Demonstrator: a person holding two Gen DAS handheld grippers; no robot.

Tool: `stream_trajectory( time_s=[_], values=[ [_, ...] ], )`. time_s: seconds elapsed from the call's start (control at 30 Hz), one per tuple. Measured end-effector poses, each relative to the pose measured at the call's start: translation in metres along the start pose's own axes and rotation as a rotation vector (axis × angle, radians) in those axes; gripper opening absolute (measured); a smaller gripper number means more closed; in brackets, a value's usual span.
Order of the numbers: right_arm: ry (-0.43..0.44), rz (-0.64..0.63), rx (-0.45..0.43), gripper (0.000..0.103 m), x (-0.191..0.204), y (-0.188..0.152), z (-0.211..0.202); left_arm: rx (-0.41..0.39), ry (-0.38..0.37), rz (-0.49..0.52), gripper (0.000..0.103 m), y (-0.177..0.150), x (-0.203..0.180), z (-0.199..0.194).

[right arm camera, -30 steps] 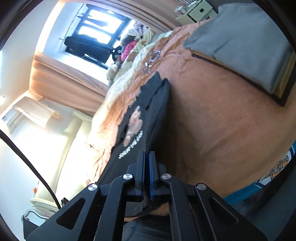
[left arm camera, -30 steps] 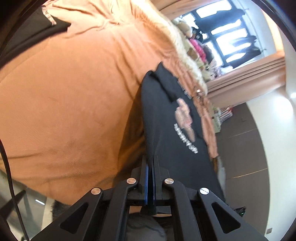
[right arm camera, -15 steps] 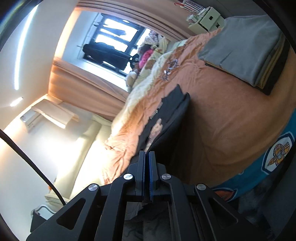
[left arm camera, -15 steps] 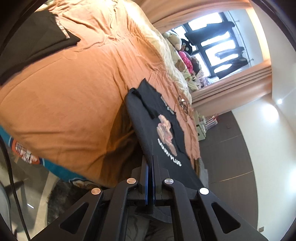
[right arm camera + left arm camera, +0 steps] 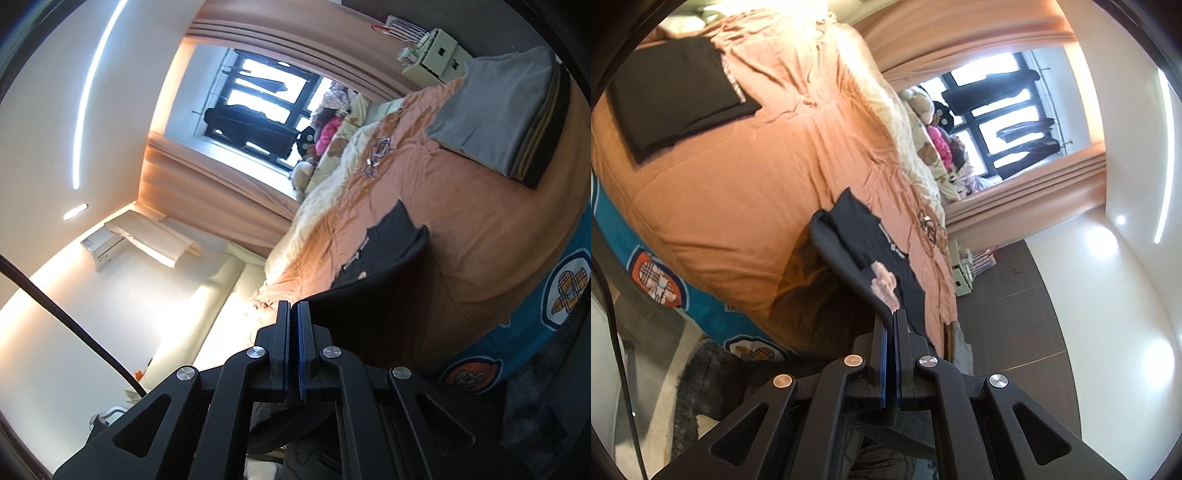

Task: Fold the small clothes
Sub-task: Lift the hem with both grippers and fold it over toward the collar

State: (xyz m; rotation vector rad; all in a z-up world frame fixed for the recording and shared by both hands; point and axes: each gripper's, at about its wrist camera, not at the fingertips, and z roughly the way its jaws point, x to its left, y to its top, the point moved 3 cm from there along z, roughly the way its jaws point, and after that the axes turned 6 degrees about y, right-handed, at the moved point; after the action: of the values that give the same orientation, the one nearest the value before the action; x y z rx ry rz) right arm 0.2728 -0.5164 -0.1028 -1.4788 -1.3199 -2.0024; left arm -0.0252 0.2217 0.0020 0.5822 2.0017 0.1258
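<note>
The black T-shirt [image 5: 864,236] is carrying a pinkish chest graphic [image 5: 884,286], but any lettering under it is hidden by the fold and cannot be read here. On the teal bedsheet [image 5: 713,317] hanging at the mattress edge, round orange plaid badges [image 5: 655,275] are showing — no legible words on them.

The left gripper [image 5: 894,317] is clenching the shirt's near edge between its blue pads, pointing somewhat downward toward the bed. The right gripper [image 5: 291,308] is pointing about level, its jaws pressed together on the same black cloth, which is running off to the right of its tips. The shirt is stretching from both grippers down onto the orange bedspread [image 5: 746,192], its far end lying flat there — the near part lifting clear, apparently.

A folded dark garment [image 5: 676,99] is lying on the bedspread in the left view; a stack of folded clothes [image 5: 506,114], grey on top, is sitting there in the right view.
</note>
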Motion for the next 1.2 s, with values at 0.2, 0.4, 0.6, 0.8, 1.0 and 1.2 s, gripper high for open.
stream_trajectory(
  time_s=[0.2, 0.4, 0.6, 0.8, 1.0, 1.2],
  values=[
    [-0.006, -0.014, 0.000, 0.000, -0.020, 0.027, 0.033, 0.003, 0.009, 0.011, 0.002, 0.028, -0.009, 0.015],
    [-0.018, -0.017, 0.014, 0.000, -0.031, 0.071, 0.093, 0.020, 0.028, 0.011, 0.002, 0.071, -0.022, 0.057],
    [-0.047, -0.030, 0.024, 0.000, -0.040, 0.119, 0.169, 0.028, 0.061, 0.027, 0.002, 0.125, -0.044, 0.107],
    [-0.083, -0.025, 0.053, 0.000, -0.051, 0.151, 0.232, 0.054, 0.104, 0.025, 0.002, 0.162, -0.050, 0.159],
    [-0.136, -0.006, 0.081, 0.000, -0.069, 0.173, 0.282, 0.086, 0.160, 0.022, 0.002, 0.192, -0.047, 0.218],
    [-0.204, 0.023, 0.104, 0.000, -0.086, 0.188, 0.318, 0.126, 0.225, 0.009, 0.002, 0.211, -0.031, 0.277]
  ],
)
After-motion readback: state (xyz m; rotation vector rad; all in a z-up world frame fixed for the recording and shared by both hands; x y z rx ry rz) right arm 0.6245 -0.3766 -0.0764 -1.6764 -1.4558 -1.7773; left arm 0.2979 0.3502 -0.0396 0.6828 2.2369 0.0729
